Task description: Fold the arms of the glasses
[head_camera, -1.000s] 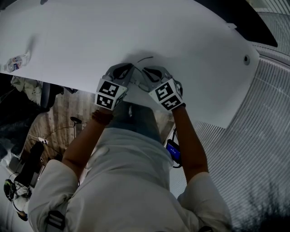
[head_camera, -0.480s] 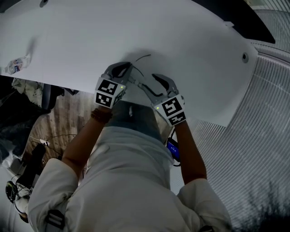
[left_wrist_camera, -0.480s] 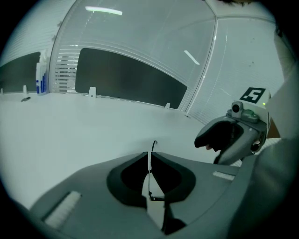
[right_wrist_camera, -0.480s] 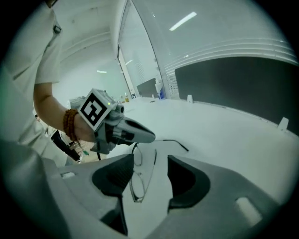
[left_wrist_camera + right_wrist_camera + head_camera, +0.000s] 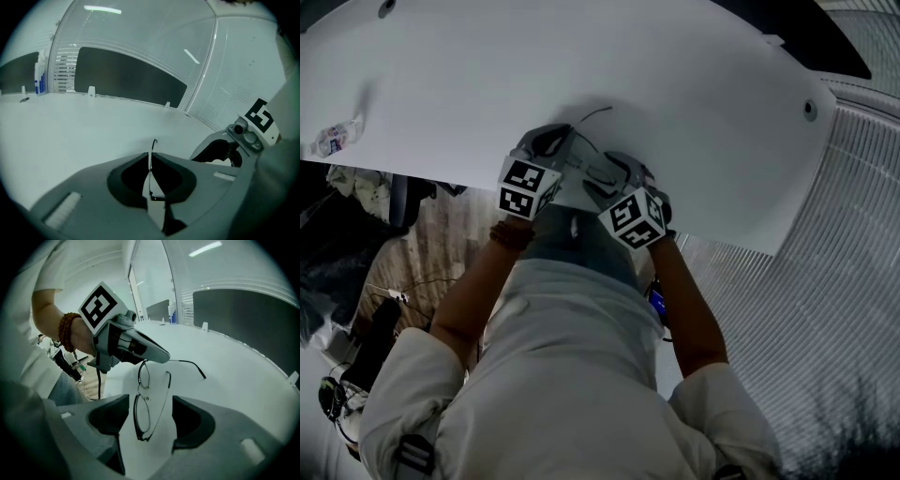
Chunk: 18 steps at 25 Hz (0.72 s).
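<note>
Head view: the left claw (image 5: pixel 565 155) and the right claw (image 5: pixel 605 178) meet tip to tip over the near edge of the white table (image 5: pixel 703 84), with the glasses (image 5: pixel 587 148) between them. One thin arm of the glasses curves away just beyond both claws. Well off to the left claw's left, a small bottle (image 5: pixel 333 134) lies on the table. Below the table edge is a wooden floor with cables (image 5: pixel 422 253), and a ribbed surface (image 5: pixel 825 281) lies out to the right claw's right.

Left gripper view: the jaws are nearly together, pinching the thin wire frame, which runs up between the pads and pokes out past the tips. The right claw is close by on the right. Far ahead and to the left stands a blue and white container (image 5: pixel 40 79). A dark panel (image 5: pixel 126 75) lines the table's back edge, with glass partitions behind it.

Right gripper view: the jaws are opening and stand wide apart. The glasses lie between them and touch neither pad. The near arm is swung in toward the lenses. The far arm juts right from under the left claw, which grips the frame's far end. A beaded bracelet (image 5: pixel 69 329) circles the wrist behind the left claw.
</note>
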Motion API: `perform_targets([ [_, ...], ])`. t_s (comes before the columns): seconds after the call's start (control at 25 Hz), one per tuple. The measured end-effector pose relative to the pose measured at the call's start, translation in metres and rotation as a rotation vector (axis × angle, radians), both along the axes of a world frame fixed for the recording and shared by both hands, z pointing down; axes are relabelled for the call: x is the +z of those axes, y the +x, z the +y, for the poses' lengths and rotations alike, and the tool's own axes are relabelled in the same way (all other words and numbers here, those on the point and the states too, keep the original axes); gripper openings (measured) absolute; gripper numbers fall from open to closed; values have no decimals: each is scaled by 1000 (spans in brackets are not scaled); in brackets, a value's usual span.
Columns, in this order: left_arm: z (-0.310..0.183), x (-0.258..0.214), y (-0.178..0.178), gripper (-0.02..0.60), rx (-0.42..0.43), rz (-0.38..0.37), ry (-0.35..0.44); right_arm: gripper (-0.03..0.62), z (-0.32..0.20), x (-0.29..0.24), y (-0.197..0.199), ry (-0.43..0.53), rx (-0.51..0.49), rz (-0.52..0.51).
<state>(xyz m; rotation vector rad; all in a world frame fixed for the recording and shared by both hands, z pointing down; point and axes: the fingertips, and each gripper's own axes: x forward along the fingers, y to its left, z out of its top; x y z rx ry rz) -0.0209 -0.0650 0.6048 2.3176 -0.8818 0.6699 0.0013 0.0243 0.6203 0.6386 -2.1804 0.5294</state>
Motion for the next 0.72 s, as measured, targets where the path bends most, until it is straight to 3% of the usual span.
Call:
perform_targets([
  [0.28, -1, 2, -3, 25, -3, -8, -14, 190, -5, 2, 8, 27, 20, 6],
  [0.72, -3, 0, -5, 25, 12, -4, -6, 123, -8, 2, 8, 80, -17, 39],
])
